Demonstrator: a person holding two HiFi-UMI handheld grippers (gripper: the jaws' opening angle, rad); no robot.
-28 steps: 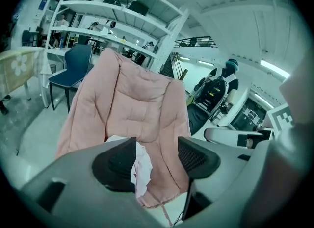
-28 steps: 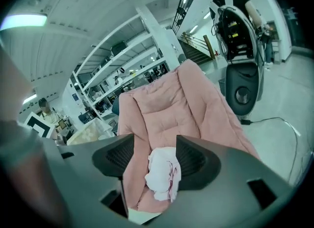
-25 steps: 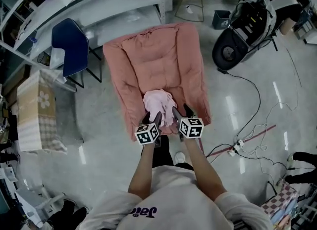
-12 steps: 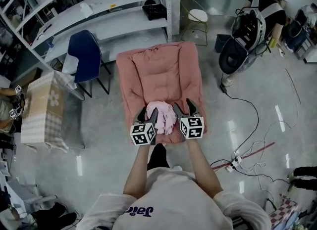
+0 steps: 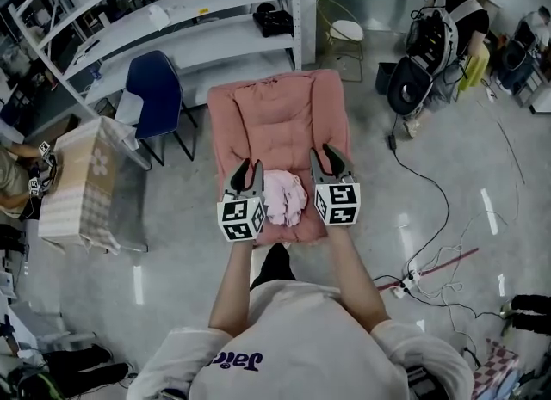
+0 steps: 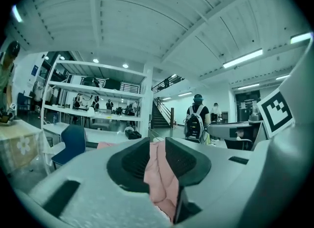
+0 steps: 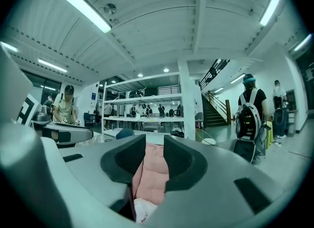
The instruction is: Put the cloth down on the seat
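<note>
The pale pink cloth (image 5: pixel 284 196) lies crumpled on the front of the pink padded seat (image 5: pixel 280 114). My left gripper (image 5: pixel 247 173) hovers at the cloth's left side and my right gripper (image 5: pixel 329 162) at its right side, both lifted clear of it. Both pairs of jaws are closing, and nothing is between them. In the left gripper view the left gripper (image 6: pixel 157 146) shows only pink cushion through its narrow gap. In the right gripper view the right gripper (image 7: pixel 153 156) frames the cushion, with a pale bit of cloth (image 7: pixel 140 210) low down.
A blue chair (image 5: pixel 155 93) and white shelving (image 5: pixel 172 20) stand left and behind the seat. A patterned box (image 5: pixel 77 183) sits at far left. A round stool (image 5: pixel 344 33), a scooter (image 5: pixel 426 63) with a person and floor cables (image 5: pixel 430 252) are to the right.
Both grippers have lifted off the cloth and spread apart to either side of it. Their jaws have narrowed. The cloth stays on the seat.
</note>
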